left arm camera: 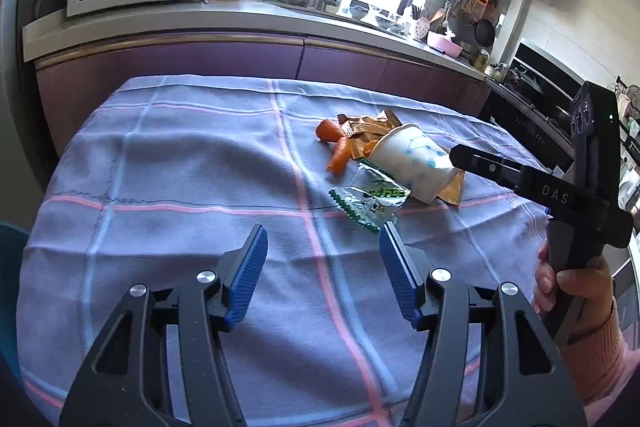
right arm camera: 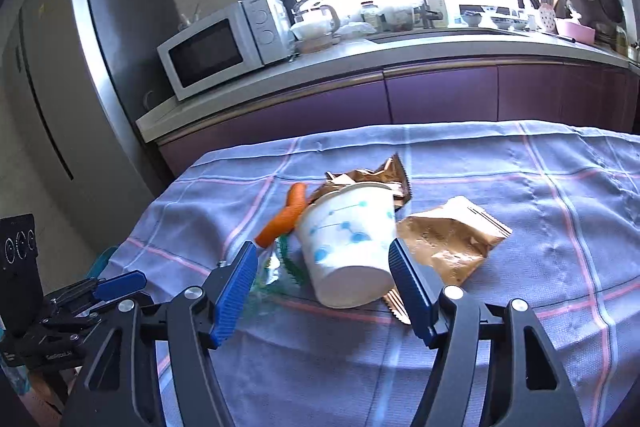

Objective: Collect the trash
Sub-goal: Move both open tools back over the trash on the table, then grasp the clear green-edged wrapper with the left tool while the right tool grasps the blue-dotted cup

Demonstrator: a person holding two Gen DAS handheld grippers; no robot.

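Both claws apart, nothing gripped. Left claw [left arm camera: 323,233] hangs over bare checked cloth [left arm camera: 180,167] on the worktop, trash pile just ahead of its tips. Right claw [right arm camera: 323,251] points at the white paper cup [right arm camera: 348,243] lying on its side, cup base toward the camera and near the gap between the blue pads [right arm camera: 236,291], no contact visible. Pile sits mid-cloth: cup, two orange carrot-like pieces [right arm camera: 286,217] left of it, green-white wrapper [left arm camera: 370,201] in front, brown foil wrappers behind [right arm camera: 380,173] and right of it [right arm camera: 452,239]. A hand [left arm camera: 568,287] in a pink sleeve holds the right tool's grip. Microwave [right arm camera: 224,45] on the back counter.
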